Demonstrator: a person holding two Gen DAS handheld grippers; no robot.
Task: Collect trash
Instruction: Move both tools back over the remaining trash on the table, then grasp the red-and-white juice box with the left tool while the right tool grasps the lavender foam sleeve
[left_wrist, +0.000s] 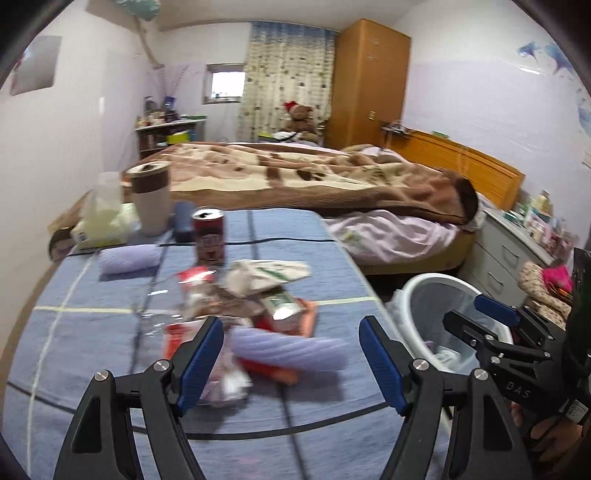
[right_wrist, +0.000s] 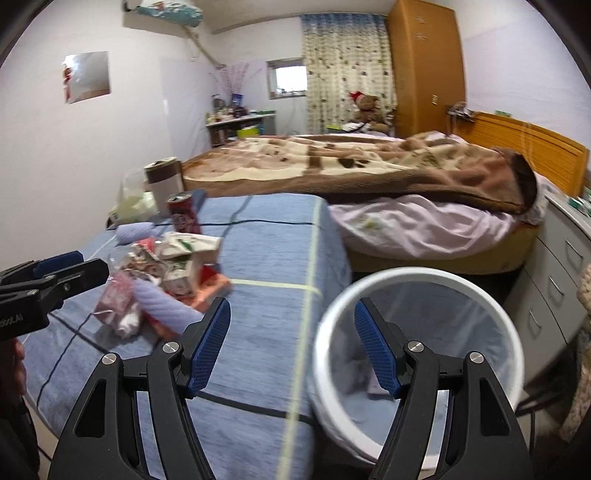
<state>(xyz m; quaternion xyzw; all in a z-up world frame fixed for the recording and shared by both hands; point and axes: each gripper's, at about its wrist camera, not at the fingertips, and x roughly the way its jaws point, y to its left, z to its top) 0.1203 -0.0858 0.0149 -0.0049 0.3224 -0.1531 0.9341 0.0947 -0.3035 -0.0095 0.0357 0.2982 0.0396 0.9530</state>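
On blue cloth (left_wrist: 332, 258), crumpled wrappers (left_wrist: 251, 295) lie heaped.

Two lilac rolls (left_wrist: 129, 259) (left_wrist: 291, 349), one can (left_wrist: 209, 236), one bin (right_wrist: 417, 365)

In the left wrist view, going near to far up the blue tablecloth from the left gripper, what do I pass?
Left gripper → lavender ribbed roll → heap of crumpled wrappers → red drink can → brown-and-white tumbler.
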